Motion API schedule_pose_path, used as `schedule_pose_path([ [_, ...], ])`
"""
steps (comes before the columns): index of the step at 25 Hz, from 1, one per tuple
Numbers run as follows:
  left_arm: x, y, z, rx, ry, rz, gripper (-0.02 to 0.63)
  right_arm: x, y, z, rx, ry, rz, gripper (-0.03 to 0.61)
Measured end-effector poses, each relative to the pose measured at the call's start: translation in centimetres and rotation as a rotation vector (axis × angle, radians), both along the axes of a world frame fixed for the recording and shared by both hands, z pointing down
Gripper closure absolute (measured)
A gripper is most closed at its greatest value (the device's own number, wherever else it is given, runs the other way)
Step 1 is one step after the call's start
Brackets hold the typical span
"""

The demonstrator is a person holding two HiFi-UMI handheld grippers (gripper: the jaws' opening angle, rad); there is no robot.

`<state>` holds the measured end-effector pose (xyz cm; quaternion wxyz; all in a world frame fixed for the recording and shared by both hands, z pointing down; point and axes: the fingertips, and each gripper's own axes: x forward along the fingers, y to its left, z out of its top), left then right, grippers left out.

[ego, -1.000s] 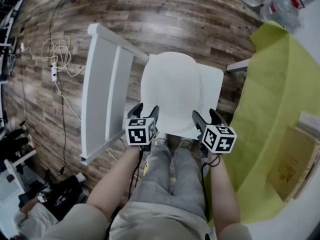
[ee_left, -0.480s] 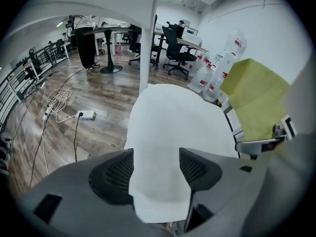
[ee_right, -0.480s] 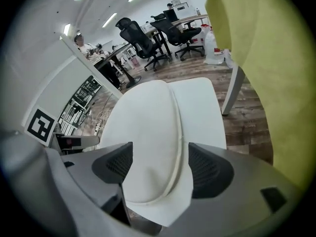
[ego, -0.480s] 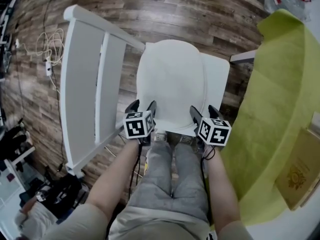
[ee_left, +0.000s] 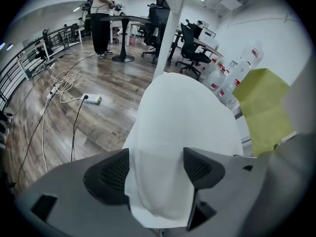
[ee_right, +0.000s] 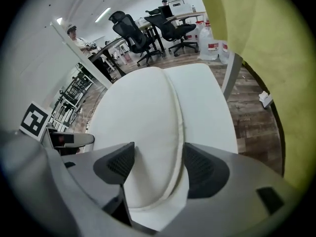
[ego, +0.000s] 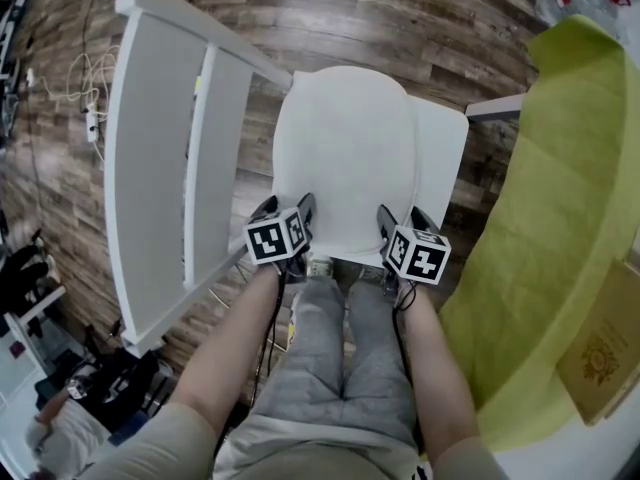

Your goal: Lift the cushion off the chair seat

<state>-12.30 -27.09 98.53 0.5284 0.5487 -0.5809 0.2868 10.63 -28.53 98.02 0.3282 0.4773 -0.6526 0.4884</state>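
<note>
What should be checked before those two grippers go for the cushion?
1. The cushion lies flat on the chair seat: ok.
2. The left gripper is open, its jaws have just been opening, cushion edge between them: ok.
3. The right gripper is open, cushion rim between its jaws: ok.
4. Grip closed on the cushion: not ok, neither presses it yet.
5. Jaws would catch only cushion, not seat: cannot tell.

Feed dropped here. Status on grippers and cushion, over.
Left gripper open, jaws just opened wider; right gripper open; both straddle near edge of cushion, no grip. It lies flat on chair seat. Nothing on top.
</note>
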Motion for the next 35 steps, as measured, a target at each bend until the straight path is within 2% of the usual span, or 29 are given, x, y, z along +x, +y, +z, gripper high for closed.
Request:
schedule_pose_path([
  [3,-0.1,0.0,0.1,0.017,-0.01,-0.001,0.278,-0.1,0.0,0.0,0.011,-0.014,0.014,0.289],
  [7,0.0,0.1,-0.1,0.04,-0.028,0.005,0.301,-0.5,0.1,-0.9,-0.001,-0.128,0.003,0.454],
  [9,-0.2,0.0,-0.6,0.042,-0.042,0.029,0.352,-0.7,0.0,-1.6,0.009,-0.173,-0.011,0.494],
  [10,-0.4,0.1,-0.9,0.044,-0.06,0.047,0.411,-0.8,-0.1,-2.1,0.018,-0.183,-0.016,0.503],
  [12,-0.6,0.4,-1.8,0.05,-0.091,0.068,0.52,-0.6,-0.1,-3.3,0.034,-0.191,-0.018,0.512],
  [14,-0.6,0.9,-2.9,0.053,-0.088,0.058,0.556,-0.3,0.0,-5.1,0.047,-0.208,-0.003,0.515],
  [17,0.1,0.9,-5.3,0.079,-0.065,0.052,0.569,0.6,-0.1,-8.3,0.086,-0.194,-0.001,0.515],
  [23,2.1,0.2,-13.1,0.181,-0.061,0.142,0.575,2.5,1.4,-16.0,0.147,-0.143,0.006,0.515],
  [27,3.1,0.5,-20.3,0.247,-0.05,0.175,0.58,3.4,3.1,-23.8,0.21,-0.146,0.044,0.515],
  [35,3.9,1.4,-34.2,0.401,-0.007,0.227,0.581,4.0,4.9,-38.2,0.371,-0.108,0.053,0.515],
])
